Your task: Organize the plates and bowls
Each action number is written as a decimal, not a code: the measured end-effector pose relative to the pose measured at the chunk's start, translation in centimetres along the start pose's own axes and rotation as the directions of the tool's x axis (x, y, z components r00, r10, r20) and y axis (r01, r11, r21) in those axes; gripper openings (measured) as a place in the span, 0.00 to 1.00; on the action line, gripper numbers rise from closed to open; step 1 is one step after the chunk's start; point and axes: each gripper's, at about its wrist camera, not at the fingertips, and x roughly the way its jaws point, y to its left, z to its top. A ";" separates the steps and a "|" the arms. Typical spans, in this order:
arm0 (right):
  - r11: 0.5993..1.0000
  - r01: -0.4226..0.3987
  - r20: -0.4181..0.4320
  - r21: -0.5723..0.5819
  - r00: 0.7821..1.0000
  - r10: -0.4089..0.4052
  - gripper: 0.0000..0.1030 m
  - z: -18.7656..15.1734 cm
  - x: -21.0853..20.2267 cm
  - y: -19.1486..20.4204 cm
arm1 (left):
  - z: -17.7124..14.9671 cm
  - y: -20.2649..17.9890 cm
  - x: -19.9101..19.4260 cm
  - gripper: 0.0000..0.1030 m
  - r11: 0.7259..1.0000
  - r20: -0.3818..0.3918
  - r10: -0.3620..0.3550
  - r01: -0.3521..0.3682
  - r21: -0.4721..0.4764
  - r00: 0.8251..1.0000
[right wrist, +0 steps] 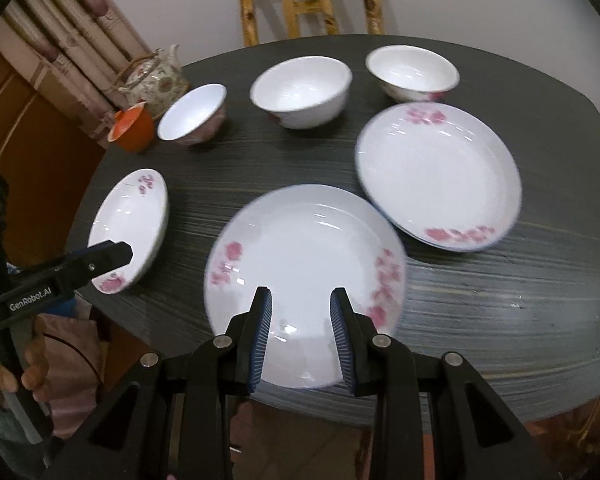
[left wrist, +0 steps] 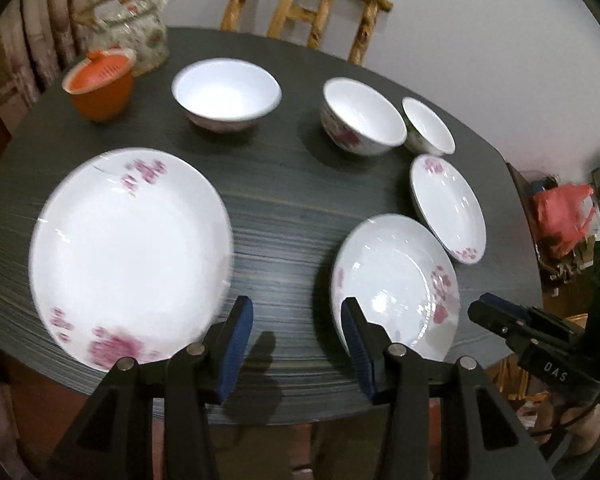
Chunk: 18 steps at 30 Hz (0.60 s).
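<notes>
Three white plates with pink flowers lie on a dark table (left wrist: 284,200): a large one (left wrist: 130,254) at the left, a middle one (left wrist: 396,284) (right wrist: 304,284) near the front, a small deep one (left wrist: 448,208) (right wrist: 440,176) at the right. Three white bowls (left wrist: 226,94) (left wrist: 362,116) (left wrist: 428,126) stand in a row behind them. My left gripper (left wrist: 296,344) is open, above the table's front edge between the large and middle plates. My right gripper (right wrist: 300,336) is open over the near rim of the middle plate.
An orange cup (left wrist: 98,84) and a flowered teapot (left wrist: 134,26) stand at the back left of the table. A bamboo chair (left wrist: 308,8) stands behind the table against the wall. Clutter with a red bag (left wrist: 560,208) lies off the right side.
</notes>
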 end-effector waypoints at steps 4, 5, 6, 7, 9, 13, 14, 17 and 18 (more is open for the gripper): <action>0.999 -0.003 -0.002 0.044 1.000 0.003 0.29 -0.5 -0.1 -2.7 | 0.1 -1.4 1.7 0.45 1.000 -0.027 -0.004 0.005 0.004 1.000; 0.998 -0.004 -0.007 0.057 1.000 0.005 0.29 -0.7 0.0 -3.3 | 0.0 -1.4 2.0 0.45 1.000 -0.034 -0.007 0.007 -0.005 0.999; 0.998 -0.006 -0.014 0.069 1.000 0.007 0.29 -0.9 0.2 -3.9 | 0.2 -1.5 2.5 0.45 1.000 -0.045 -0.010 0.009 -0.020 0.999; 0.997 -0.006 -0.023 0.079 1.000 0.008 0.28 -1.0 0.6 -4.4 | 0.2 -1.4 2.8 0.45 0.999 -0.054 -0.010 0.008 -0.039 0.998; 0.995 -0.006 -0.042 0.096 0.999 0.010 0.27 -1.3 1.2 -5.4 | 0.4 -1.4 3.5 0.45 0.998 -0.069 -0.010 0.005 -0.063 0.998; 0.990 -0.029 -0.062 0.140 0.997 0.038 0.27 -1.6 2.5 -7.0 | 0.6 -1.7 4.7 0.45 0.997 -0.095 -0.009 0.001 -0.083 0.995; 0.987 -0.036 -0.068 0.154 0.997 0.047 0.27 -1.6 2.8 -7.3 | 0.6 -1.6 4.9 0.45 0.996 -0.101 -0.012 0.003 -0.093 0.995; 0.981 -0.056 -0.076 0.185 0.995 0.071 0.26 -1.6 3.7 -8.1 | 0.7 -1.5 5.7 0.45 0.993 -0.121 -0.026 0.012 -0.120 0.992; 0.980 -0.062 -0.078 0.191 0.994 0.079 0.25 -1.5 4.0 -8.2 | 0.7 -1.5 5.9 0.45 0.992 -0.124 -0.026 0.011 -0.122 0.992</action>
